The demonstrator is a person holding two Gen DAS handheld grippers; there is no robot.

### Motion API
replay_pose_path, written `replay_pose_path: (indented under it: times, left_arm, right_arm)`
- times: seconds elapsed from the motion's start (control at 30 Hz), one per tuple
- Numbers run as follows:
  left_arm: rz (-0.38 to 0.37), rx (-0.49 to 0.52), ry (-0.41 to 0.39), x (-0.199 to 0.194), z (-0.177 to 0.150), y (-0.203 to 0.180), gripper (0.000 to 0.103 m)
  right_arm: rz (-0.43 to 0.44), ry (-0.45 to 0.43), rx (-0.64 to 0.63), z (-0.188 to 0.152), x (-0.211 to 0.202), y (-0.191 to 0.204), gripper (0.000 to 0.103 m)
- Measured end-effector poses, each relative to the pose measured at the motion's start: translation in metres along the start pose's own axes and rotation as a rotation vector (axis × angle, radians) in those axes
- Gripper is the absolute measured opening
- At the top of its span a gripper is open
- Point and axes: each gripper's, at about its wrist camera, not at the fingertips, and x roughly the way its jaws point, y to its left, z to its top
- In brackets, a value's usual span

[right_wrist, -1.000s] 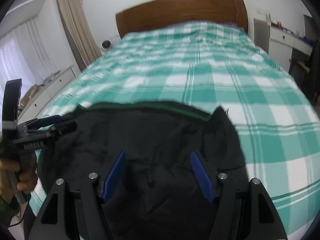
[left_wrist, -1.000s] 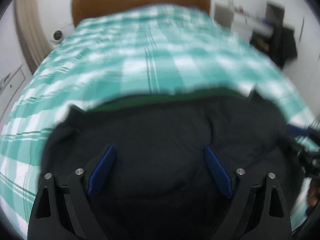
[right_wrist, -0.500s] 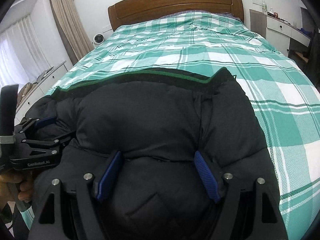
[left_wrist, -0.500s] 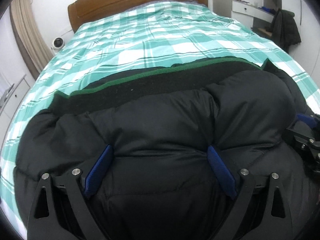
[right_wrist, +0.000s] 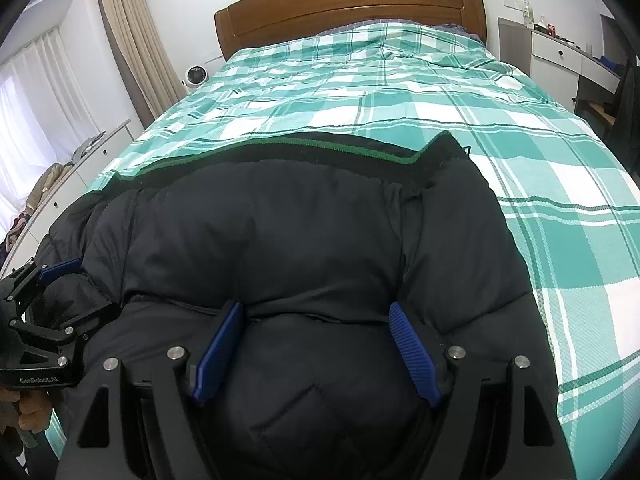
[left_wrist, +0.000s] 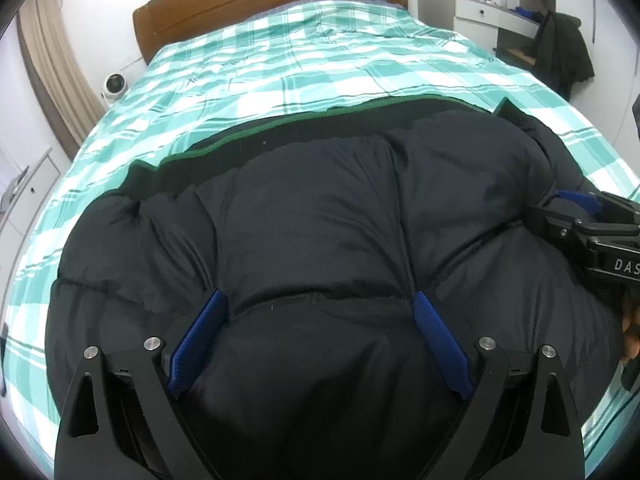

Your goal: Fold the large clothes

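A big black puffer jacket (left_wrist: 320,216) with a green-edged ribbed hem lies across the near end of the bed; it also shows in the right wrist view (right_wrist: 304,232). My left gripper (left_wrist: 318,312) has its blue pads spread wide with a bulge of jacket padding pressed between them. My right gripper (right_wrist: 316,320) stands the same way, pads wide apart around a puffed section. Each gripper shows in the other's view: the right one at the jacket's right side (left_wrist: 592,220), the left one at its left side (right_wrist: 44,312).
The bed (right_wrist: 400,80) has a green and white checked cover and a wooden headboard (right_wrist: 348,4). A small white fan (right_wrist: 195,75) stands left of the bed by a curtain. A white desk (left_wrist: 492,12) and a dark coat on a chair (left_wrist: 564,52) stand at the right.
Both grippers have come down and forward onto the jacket, which now fills the near part of both views. The jacket lies spread further up the bed.
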Motion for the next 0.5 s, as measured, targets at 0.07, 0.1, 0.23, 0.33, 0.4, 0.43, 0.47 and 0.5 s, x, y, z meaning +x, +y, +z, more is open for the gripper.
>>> replay_pose_path:
  times: [0.07,0.1,0.23,0.33,0.4,0.43,0.47,0.5]
  left_arm:
    - [-0.002,-0.001,0.003,-0.002,-0.002,0.0,0.095]
    - [-0.003,-0.003,0.004,-0.004,-0.003,-0.001,0.095]
    - [-0.001,0.005,-0.002,-0.01,-0.009,-0.003,0.095]
    - [-0.001,0.007,-0.004,-0.014,-0.013,-0.004,0.094]
    - [-0.001,0.009,-0.005,-0.016,-0.015,-0.005,0.094]
    - [-0.001,0.01,-0.006,-0.018,-0.017,-0.005,0.094]
    - [0.0,0.011,-0.006,-0.019,-0.019,-0.005,0.094]
    - [0.001,0.014,-0.006,-0.021,-0.02,-0.006,0.094]
  right_arm:
    - [-0.002,0.002,-0.001,0.001,0.0,0.001,0.077]
    - [-0.002,0.002,-0.001,0.001,0.001,0.001,0.077]
    - [-0.002,0.001,-0.001,0.001,0.001,0.0,0.077]
    - [-0.002,0.002,-0.001,0.001,0.001,0.0,0.077]
    - [-0.003,0.004,0.0,0.001,0.001,0.0,0.077]
    - [-0.003,0.005,0.0,0.001,0.001,0.0,0.077]
    - [-0.004,0.007,0.0,0.001,0.001,0.0,0.077]
    - [-0.006,0.008,0.0,0.001,0.002,0.0,0.077]
